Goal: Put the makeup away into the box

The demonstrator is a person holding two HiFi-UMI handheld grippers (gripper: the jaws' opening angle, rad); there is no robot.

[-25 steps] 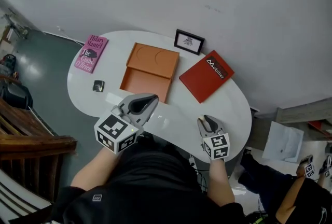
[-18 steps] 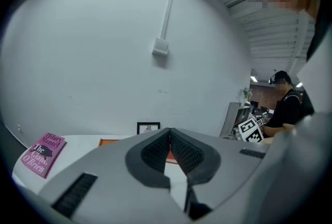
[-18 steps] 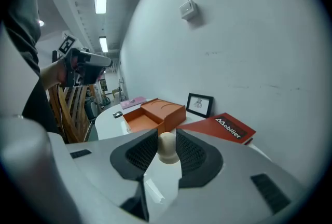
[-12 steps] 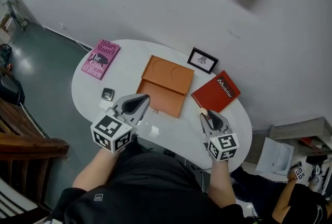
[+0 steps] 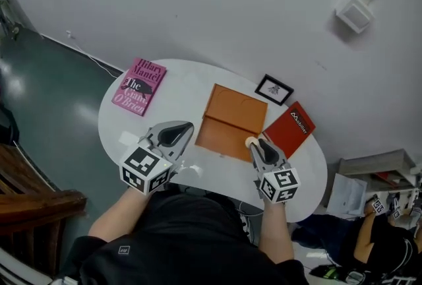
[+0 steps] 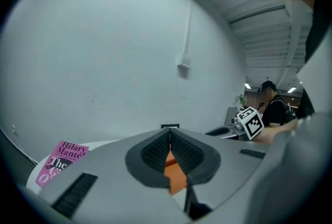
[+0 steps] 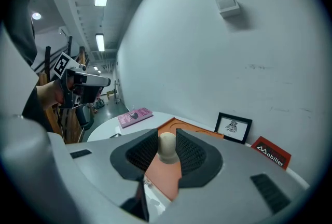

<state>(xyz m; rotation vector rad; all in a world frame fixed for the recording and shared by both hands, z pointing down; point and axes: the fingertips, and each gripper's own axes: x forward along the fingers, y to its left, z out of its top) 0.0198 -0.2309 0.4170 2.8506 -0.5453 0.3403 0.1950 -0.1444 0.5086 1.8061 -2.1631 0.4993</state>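
Observation:
An open orange box lies in the middle of the white oval table. My right gripper hovers at the box's near right corner, shut on a beige egg-shaped makeup sponge. In the right gripper view the sponge sits upright between the pads, with the orange box just beyond. My left gripper is shut and holds nothing, over the table to the near left of the box. In the left gripper view its jaws meet, and only a sliver of the orange box shows under them.
A pink book lies at the table's far left. A small black picture frame stands behind the box, and a red book lies to its right. Another person sits on the floor at the lower right.
Both grippers have moved forward over the table towards the orange box. The right one has risen with the sponge in its jaws. The small dark compact by the left gripper is now out of sight.

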